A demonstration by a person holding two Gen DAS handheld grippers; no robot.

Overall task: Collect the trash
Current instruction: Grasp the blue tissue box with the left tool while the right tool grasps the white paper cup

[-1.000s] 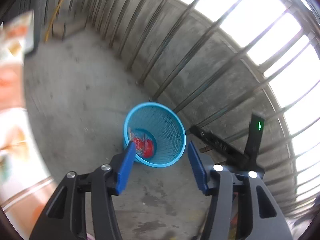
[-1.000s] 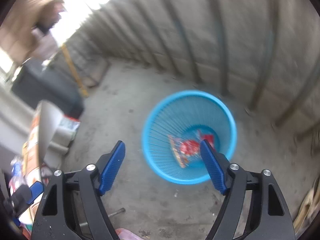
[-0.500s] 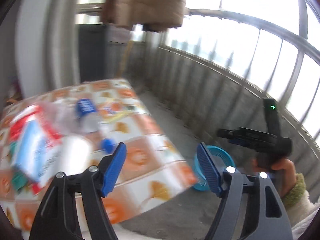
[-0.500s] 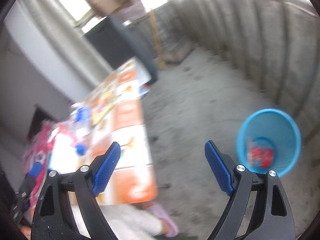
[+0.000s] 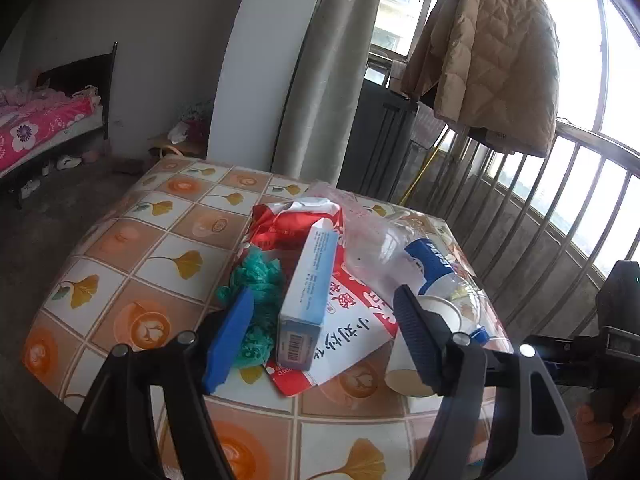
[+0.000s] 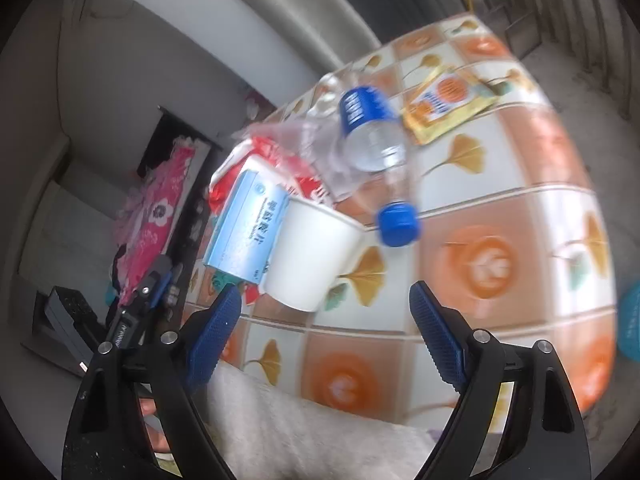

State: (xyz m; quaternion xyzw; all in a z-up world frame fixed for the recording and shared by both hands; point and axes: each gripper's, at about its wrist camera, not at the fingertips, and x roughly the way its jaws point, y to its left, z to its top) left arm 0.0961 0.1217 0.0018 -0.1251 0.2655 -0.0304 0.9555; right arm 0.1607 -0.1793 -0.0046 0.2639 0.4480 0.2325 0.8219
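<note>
this is a home, a plain living room that opens to a balcony. a bed (image 5: 38, 128) with a pink flowered cover stands by the far wall, and shoes (image 5: 66, 162) lie under it on the bare concrete floor (image 5: 48, 220). a grey curtain (image 5: 328, 80) hangs beside the window, and a beige quilted jacket (image 5: 488, 56) hangs over the metal railing (image 5: 580, 184). the surface (image 5: 132, 248) carries a plastic cloth with orange squares and ginkgo leaves, as in a household.
</note>
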